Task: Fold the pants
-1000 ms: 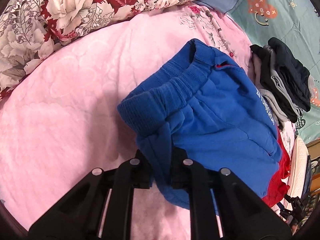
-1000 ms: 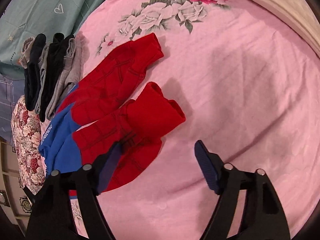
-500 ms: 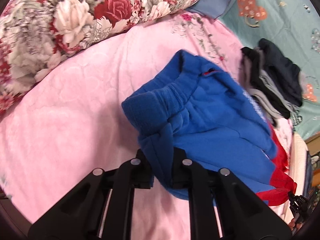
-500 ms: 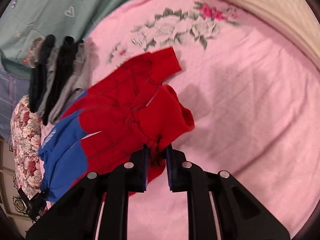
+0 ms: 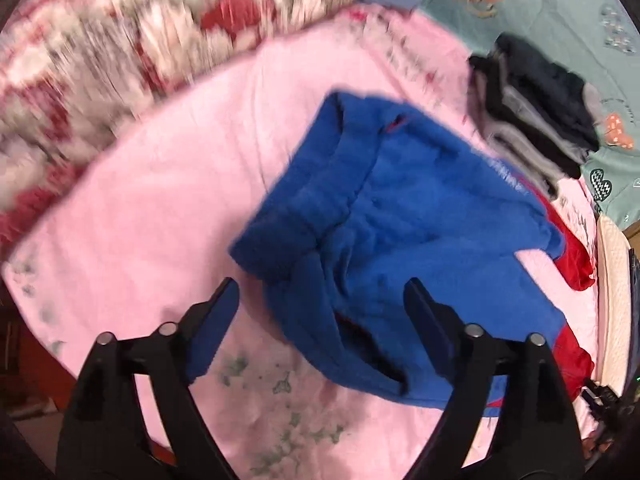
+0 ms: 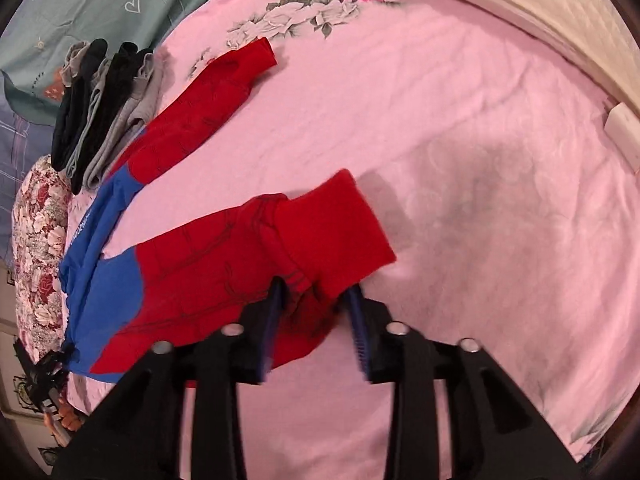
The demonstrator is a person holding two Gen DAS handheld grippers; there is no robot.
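Observation:
The pants are blue at the waist (image 5: pixel 400 208) with red legs (image 6: pixel 224 272) and lie on the pink bedsheet (image 6: pixel 460 160). The blue waistband end is bunched between the fingers of my left gripper (image 5: pixel 320 300), which is open and holds nothing. In the right wrist view the two red legs are spread apart. The near leg's cuff (image 6: pixel 340 232) lies folded over between the fingers of my right gripper (image 6: pixel 316 300), which is open. The far leg (image 6: pixel 216 96) lies flat towards the flower print.
A stack of folded dark and grey clothes (image 5: pixel 536 108) (image 6: pixel 104 112) lies beside the pants. A flowered quilt (image 5: pixel 120 40) and a teal cover (image 5: pixel 560 12) border the sheet. A cream quilted edge (image 6: pixel 540 12) runs along the far right.
Both grippers have opened and let go of the pants. The red legs have been pulled apart, the near leg now towards the right gripper. The left view is blurred by motion.

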